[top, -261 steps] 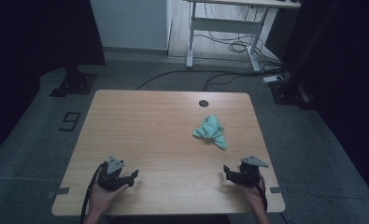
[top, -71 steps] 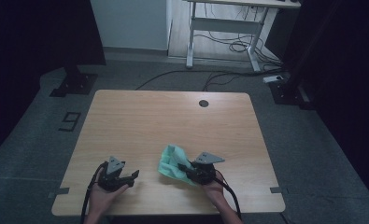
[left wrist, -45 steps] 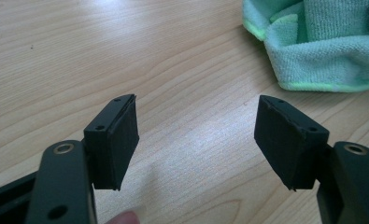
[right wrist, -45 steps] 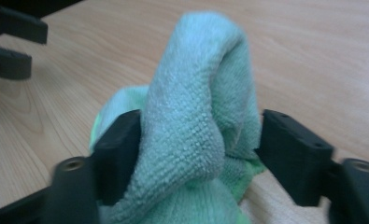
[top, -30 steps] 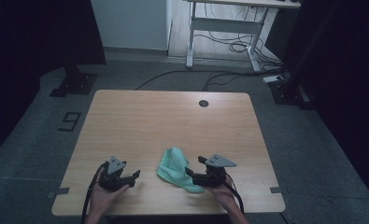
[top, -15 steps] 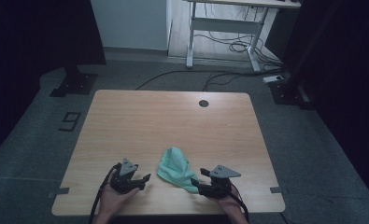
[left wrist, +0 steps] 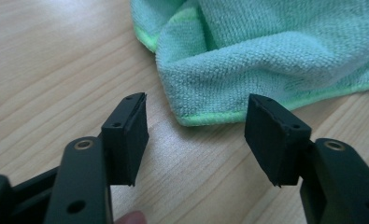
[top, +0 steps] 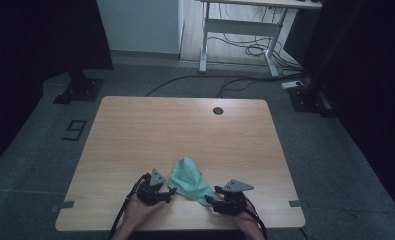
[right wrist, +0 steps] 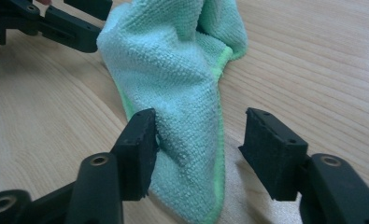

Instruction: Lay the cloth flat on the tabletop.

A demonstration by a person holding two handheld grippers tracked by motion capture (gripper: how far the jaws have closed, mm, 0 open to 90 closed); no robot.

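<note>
We see the cloth (top: 188,179), a teal microfibre piece with a light green hem, lying crumpled on the counter (top: 185,130) near its front edge, between the two grippers. In the left gripper view the cloth (left wrist: 275,56) lies just ahead of the left gripper (left wrist: 196,135); one hemmed corner points into the gap, and the fingers (left wrist: 126,135) are spread, touching nothing. In the right gripper view the cloth (right wrist: 173,93) runs in a raised fold down into the right gripper (right wrist: 198,149); its fingers (right wrist: 140,149) are spread too, the one on the left of that view touching the fold and the other standing clear. From the high view, we note the left gripper (top: 152,190) just beside the cloth's left edge and the right gripper (top: 225,202) at its near right end, each held by a hand at the front edge. A dark round hole (top: 218,110) sits near the far edge.
</note>
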